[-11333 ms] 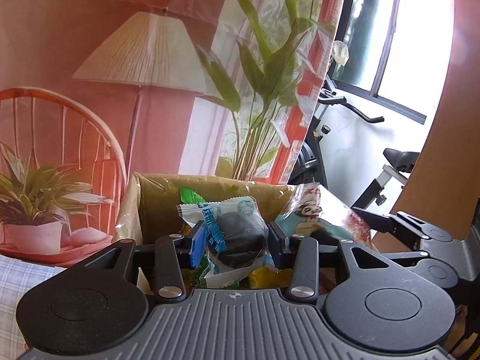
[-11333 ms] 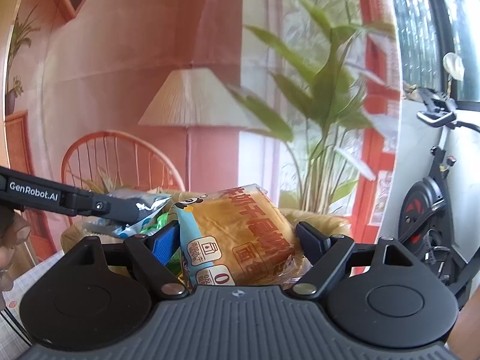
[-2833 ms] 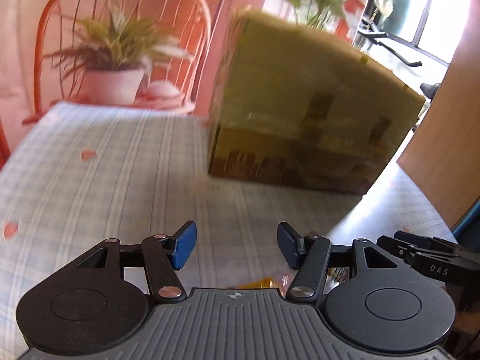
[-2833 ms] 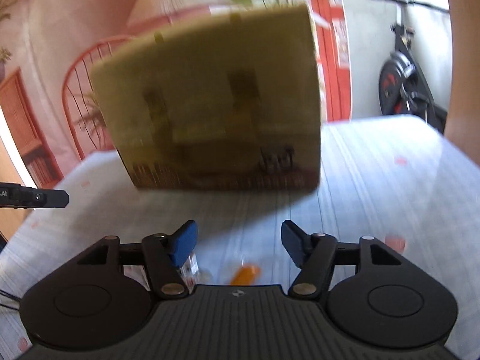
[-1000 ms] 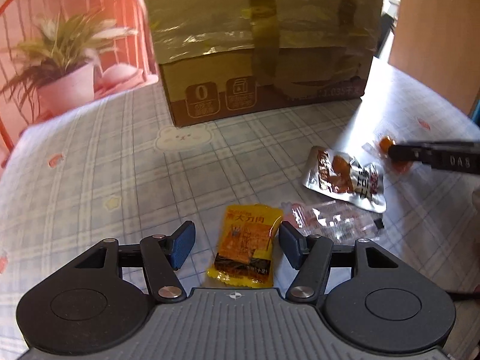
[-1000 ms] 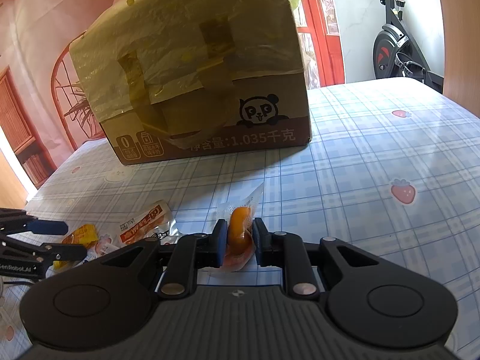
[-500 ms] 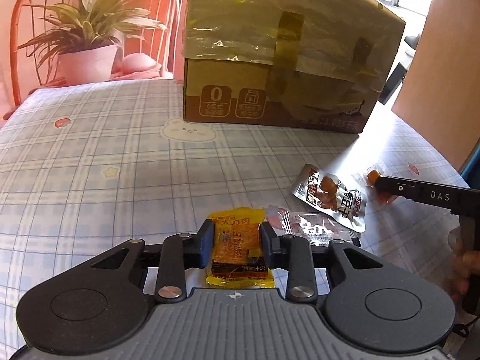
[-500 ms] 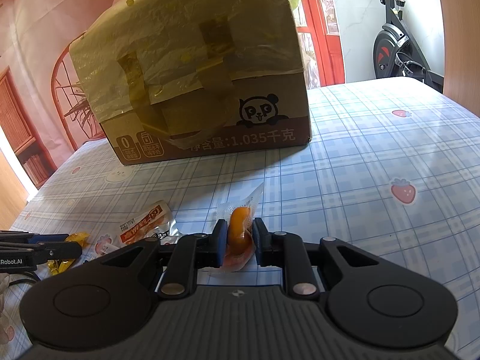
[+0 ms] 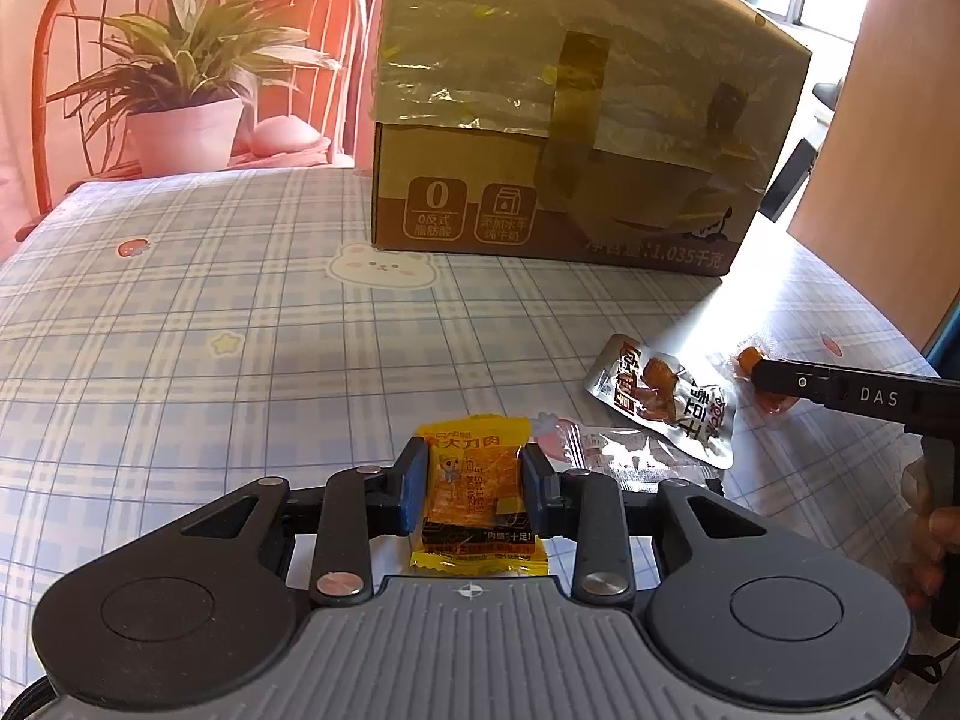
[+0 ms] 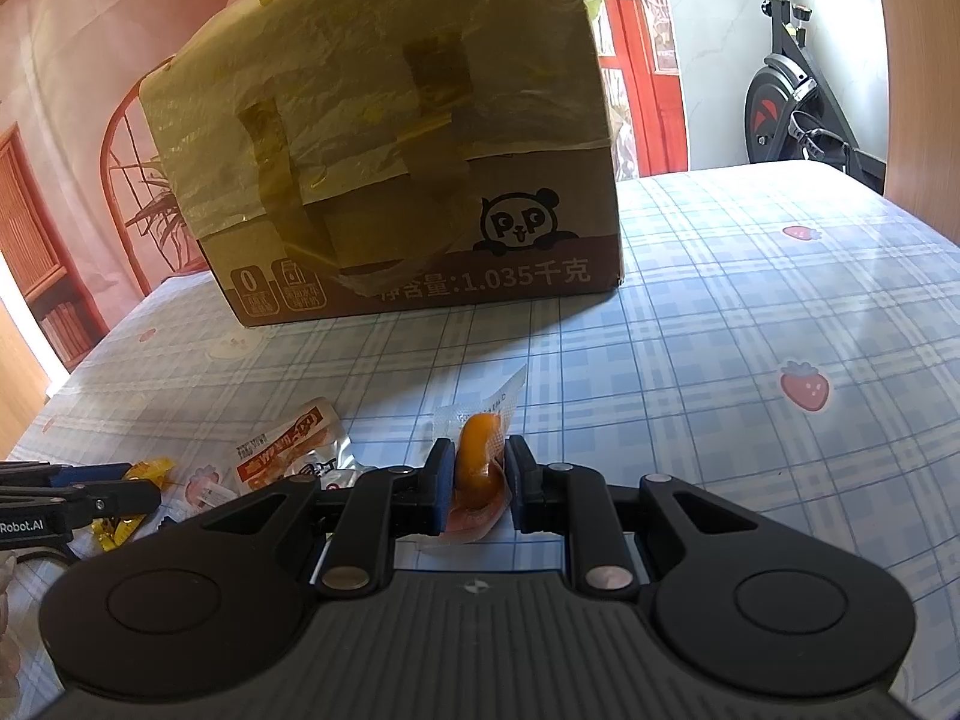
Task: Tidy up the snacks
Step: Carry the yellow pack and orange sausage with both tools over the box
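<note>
My left gripper (image 9: 475, 492) is shut on a yellow snack packet (image 9: 477, 495) just above the checked tablecloth. My right gripper (image 10: 478, 492) is shut on a clear packet with an orange snack (image 10: 477, 471), also low over the table; it shows from the side in the left wrist view (image 9: 774, 381). A silver snack pouch (image 9: 666, 399) and a clear wrapper (image 9: 618, 450) lie between the two grippers. The cardboard box (image 9: 570, 120), covered in yellowish plastic and tape, stands at the back; it also shows in the right wrist view (image 10: 390, 138).
A potted plant (image 9: 186, 96) and a red wire chair (image 9: 72, 60) stand beyond the table's far left edge. A wooden panel (image 9: 894, 150) rises at the right. An exercise bike (image 10: 792, 96) stands beyond the far right edge.
My left gripper has closed on the yellow packet and lifted it slightly. My right gripper stays shut on the orange snack and has hardly moved.
</note>
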Motion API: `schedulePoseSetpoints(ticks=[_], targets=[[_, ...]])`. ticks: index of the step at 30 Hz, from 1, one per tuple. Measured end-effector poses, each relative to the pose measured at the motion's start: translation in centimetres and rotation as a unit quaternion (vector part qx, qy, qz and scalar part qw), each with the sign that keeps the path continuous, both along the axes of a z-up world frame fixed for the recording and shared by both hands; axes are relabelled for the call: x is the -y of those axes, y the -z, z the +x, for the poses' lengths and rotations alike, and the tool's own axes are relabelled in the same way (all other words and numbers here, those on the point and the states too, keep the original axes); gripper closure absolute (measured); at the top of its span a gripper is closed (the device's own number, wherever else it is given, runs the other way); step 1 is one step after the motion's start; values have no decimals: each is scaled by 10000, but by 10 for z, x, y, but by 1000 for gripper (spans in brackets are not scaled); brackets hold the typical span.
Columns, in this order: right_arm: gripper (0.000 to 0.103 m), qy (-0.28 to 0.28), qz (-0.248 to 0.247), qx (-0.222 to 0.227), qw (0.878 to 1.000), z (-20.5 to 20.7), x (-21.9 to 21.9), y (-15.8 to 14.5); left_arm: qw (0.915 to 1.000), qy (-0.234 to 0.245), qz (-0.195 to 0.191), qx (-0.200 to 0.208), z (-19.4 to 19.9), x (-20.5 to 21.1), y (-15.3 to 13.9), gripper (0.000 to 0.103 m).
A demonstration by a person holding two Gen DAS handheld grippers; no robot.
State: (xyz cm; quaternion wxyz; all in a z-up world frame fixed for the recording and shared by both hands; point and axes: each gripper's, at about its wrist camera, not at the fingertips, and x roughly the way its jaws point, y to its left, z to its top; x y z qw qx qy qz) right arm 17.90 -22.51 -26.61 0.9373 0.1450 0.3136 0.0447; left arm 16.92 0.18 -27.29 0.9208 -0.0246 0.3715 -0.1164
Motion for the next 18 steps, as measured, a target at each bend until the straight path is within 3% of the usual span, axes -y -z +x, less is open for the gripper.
schedulePoseSetpoints(ticks=[11,18], targets=[[83,-17,-28,19,10000,-1,0,0,9998,-44,-184,-56,1,-10,-6,69],[83,-12,11,197,9998,-7,1,-8,9976,-290,-490,404,-1,-29,-43,69]])
